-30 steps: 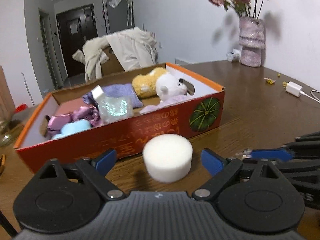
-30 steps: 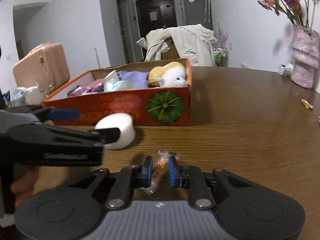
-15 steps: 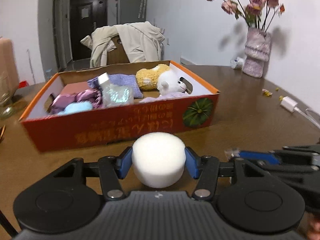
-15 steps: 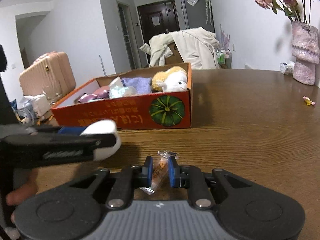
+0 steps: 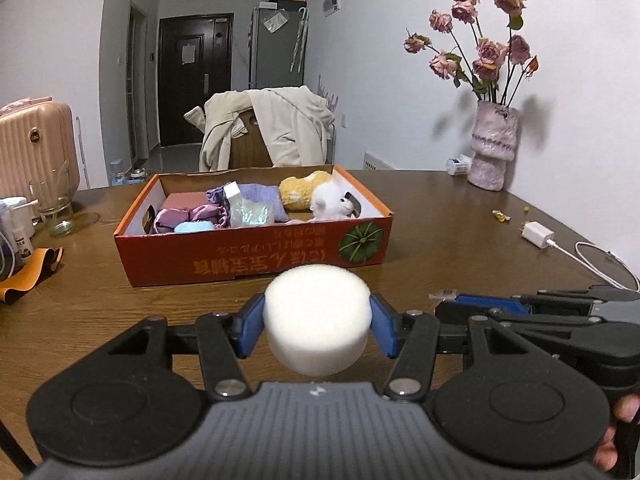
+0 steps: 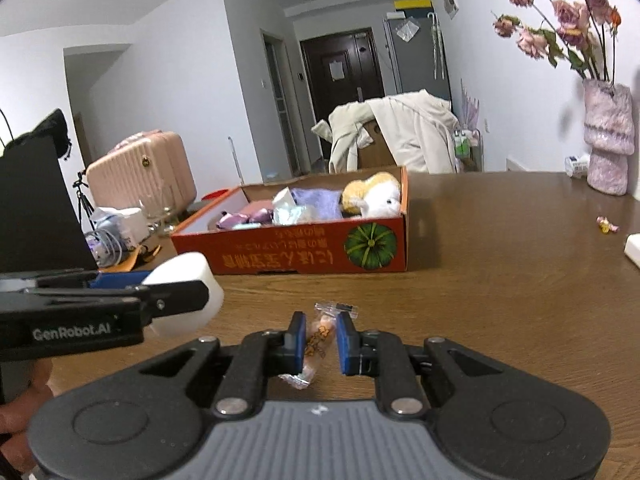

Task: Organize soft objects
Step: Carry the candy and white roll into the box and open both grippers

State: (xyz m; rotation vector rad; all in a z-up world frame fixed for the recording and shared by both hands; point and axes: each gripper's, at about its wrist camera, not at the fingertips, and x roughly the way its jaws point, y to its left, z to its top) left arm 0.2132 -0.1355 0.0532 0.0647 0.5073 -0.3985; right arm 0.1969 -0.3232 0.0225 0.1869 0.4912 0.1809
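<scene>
My left gripper (image 5: 316, 322) is shut on a round white foam puck (image 5: 316, 316) and holds it above the wooden table, in front of the orange cardboard box (image 5: 256, 258). The box holds plush toys (image 5: 320, 196), purple cloths and a shiny packet. In the right wrist view the puck (image 6: 188, 296) hangs at the left in the left gripper. My right gripper (image 6: 319, 342) is shut on a clear-wrapped orange candy (image 6: 318, 340) just above the table, right of the left gripper. The box (image 6: 304, 246) stands beyond it.
A vase of dried roses (image 5: 492, 148) stands at the back right. A white charger and cable (image 5: 538, 236) and loose candies (image 5: 502, 216) lie right of the box. A glass jar (image 5: 58, 210) and orange strap (image 5: 32, 272) lie left. A coat-draped chair (image 5: 268, 128) stands behind.
My left gripper closed on the white foam puck and lifted it off the table. My right gripper kept its hold on the candy and rose slightly.
</scene>
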